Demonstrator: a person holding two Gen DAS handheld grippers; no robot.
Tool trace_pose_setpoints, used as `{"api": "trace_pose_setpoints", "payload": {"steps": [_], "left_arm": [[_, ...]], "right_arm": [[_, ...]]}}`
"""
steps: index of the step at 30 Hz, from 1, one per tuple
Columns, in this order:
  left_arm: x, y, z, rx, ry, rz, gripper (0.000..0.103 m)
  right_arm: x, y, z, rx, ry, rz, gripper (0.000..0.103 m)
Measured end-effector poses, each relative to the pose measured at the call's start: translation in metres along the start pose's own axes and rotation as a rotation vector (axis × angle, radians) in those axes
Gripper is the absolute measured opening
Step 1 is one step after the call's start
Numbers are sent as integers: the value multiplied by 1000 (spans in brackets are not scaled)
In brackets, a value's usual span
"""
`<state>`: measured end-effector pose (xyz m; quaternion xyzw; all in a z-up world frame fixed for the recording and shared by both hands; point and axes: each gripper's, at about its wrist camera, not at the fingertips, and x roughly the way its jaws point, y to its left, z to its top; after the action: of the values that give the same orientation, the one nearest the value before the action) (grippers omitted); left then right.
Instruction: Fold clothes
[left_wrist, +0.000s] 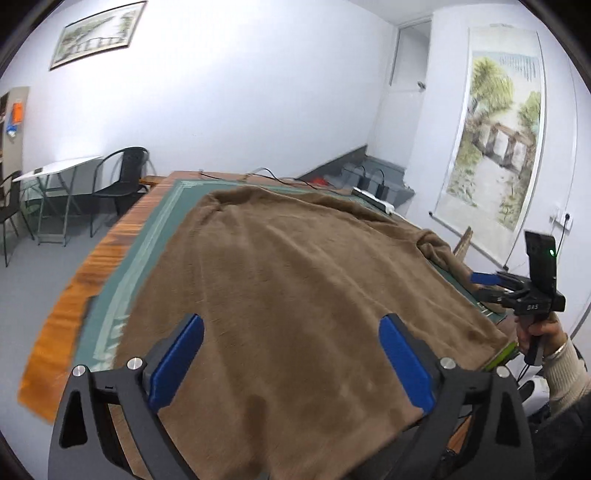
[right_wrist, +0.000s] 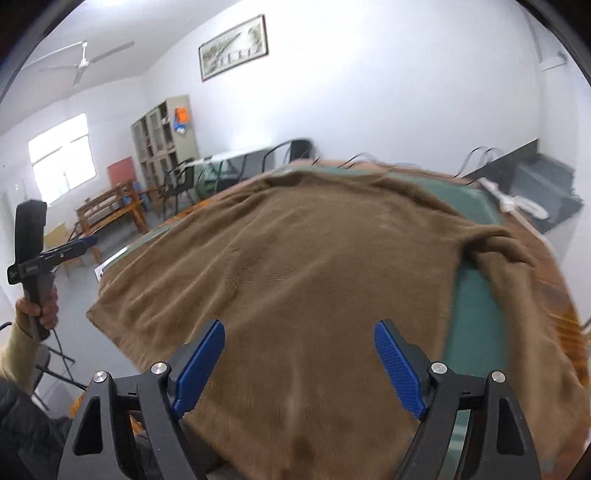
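A brown fleece garment (left_wrist: 295, 280) is lying spread over the green mat (left_wrist: 155, 236) on the wooden table (left_wrist: 74, 295), with one sleeve (left_wrist: 436, 247) bunched at its right edge. The left tongs (left_wrist: 291, 358) and the right tongs (right_wrist: 299, 365) are both hovering above the near hem with jaws standing wide and nothing between the blue pads (right_wrist: 397, 369). To fold cleanly, I judge each should be pinching only the hem's outer corners, lifting together and carrying the edge evenly toward the far side, tucking that sleeve inward first.
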<state>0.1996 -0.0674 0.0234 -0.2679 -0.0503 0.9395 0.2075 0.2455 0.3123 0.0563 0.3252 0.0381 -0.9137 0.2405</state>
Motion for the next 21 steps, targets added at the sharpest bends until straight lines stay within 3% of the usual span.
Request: {"api": "trace_pose_setpoints", "payload": {"steps": [5,9,12,15,19,21], "left_arm": [[64,-21,-9,70,157,25,97],[92,-21,-25,105,257,92,97],[95,-16,-36,109,269,97,97],[94,-22,-37,150,283,107,97],[91,-21,-24,132,338,75,97],[82,-19,-5,114,326,43,97]], "right_arm": [[55,-8,3,-25,134,-17,85],[69,-19,-15,-32,244,-53,85],[69,-19,-32,-98,277,-75,88],[64,-20,-37,-87,276,-76,91],[58,-21,-42,-83,264,-69,92],[54,-24,-37,-73,274,-59,92]]}}
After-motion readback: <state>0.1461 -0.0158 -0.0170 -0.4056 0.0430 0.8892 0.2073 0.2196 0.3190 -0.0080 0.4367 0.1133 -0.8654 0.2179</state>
